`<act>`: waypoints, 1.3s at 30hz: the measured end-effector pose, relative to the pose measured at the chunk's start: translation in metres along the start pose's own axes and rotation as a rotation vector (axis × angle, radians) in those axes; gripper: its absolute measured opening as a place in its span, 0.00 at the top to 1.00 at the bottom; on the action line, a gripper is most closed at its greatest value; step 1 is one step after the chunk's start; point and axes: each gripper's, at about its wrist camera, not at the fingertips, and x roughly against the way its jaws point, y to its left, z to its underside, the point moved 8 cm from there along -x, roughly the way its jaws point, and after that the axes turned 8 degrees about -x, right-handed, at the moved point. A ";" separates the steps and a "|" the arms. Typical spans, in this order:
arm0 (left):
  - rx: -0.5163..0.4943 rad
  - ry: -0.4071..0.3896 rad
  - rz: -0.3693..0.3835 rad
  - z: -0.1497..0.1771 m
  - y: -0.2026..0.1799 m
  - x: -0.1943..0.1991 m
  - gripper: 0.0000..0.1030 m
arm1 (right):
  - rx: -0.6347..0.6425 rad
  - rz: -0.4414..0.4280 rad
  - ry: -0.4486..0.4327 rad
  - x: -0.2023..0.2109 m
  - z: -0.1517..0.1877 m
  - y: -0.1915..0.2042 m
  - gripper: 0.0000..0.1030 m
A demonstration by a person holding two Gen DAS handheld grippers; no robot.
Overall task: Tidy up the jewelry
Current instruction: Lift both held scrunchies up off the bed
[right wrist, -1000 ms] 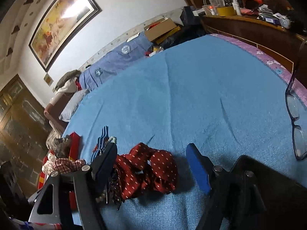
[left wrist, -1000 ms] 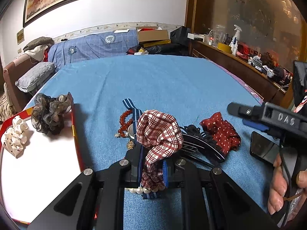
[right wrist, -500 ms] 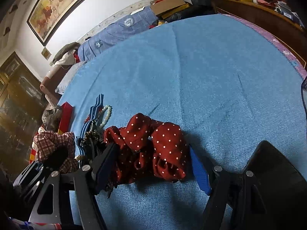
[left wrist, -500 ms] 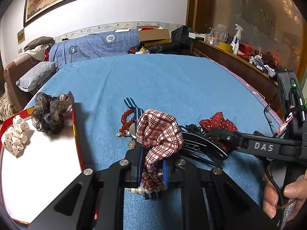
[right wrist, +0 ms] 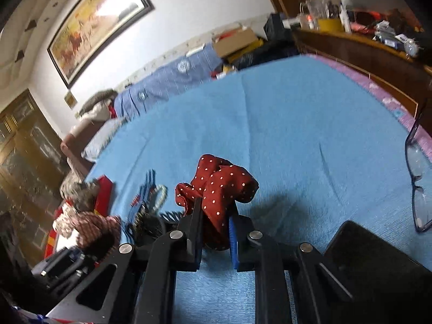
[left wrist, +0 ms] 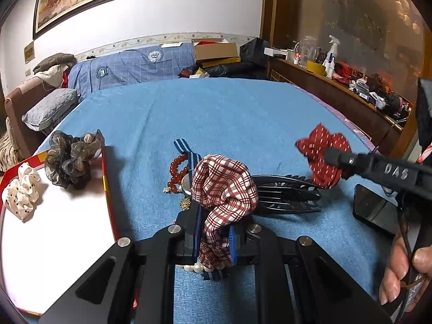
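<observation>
My left gripper (left wrist: 216, 232) is shut on a red-and-white plaid scrunchie (left wrist: 224, 194), held just above a pile of jewelry on the blue bedspread. In the pile are a red bead bracelet (left wrist: 176, 171), a blue striped ribbon (left wrist: 186, 149), some pearls (left wrist: 198, 268) and a black claw clip (left wrist: 286, 197). My right gripper (right wrist: 216, 224) is shut on a dark red polka-dot scrunchie (right wrist: 224, 183), lifted off the bedspread with its shadow below. From the left wrist view that scrunchie (left wrist: 321, 151) hangs at the right gripper's (left wrist: 334, 159) tip.
A red-rimmed white tray (left wrist: 106, 189) lies at the left with a brown scrunchie (left wrist: 71, 159) and a white dotted scrunchie (left wrist: 23, 194) in it. A black phone (right wrist: 378, 259) and eyeglasses (right wrist: 417, 178) lie at the right. A wooden ledge with clutter runs along the bed's right side.
The right gripper's jaws closed on the red polka-dot scrunchie and raised it off the bedspread. The left gripper and its plaid scrunchie stayed put.
</observation>
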 end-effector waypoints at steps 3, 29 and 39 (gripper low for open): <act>-0.021 -0.013 -0.006 0.001 -0.004 0.001 0.86 | -0.012 -0.036 -0.027 0.009 -0.004 0.008 0.84; 0.021 -0.035 0.003 0.001 0.003 0.006 0.86 | 0.035 -0.081 -0.049 0.014 0.005 0.025 0.84; 0.018 -0.030 0.000 0.001 0.002 0.005 0.86 | 0.056 -0.090 -0.054 0.013 0.005 0.027 0.84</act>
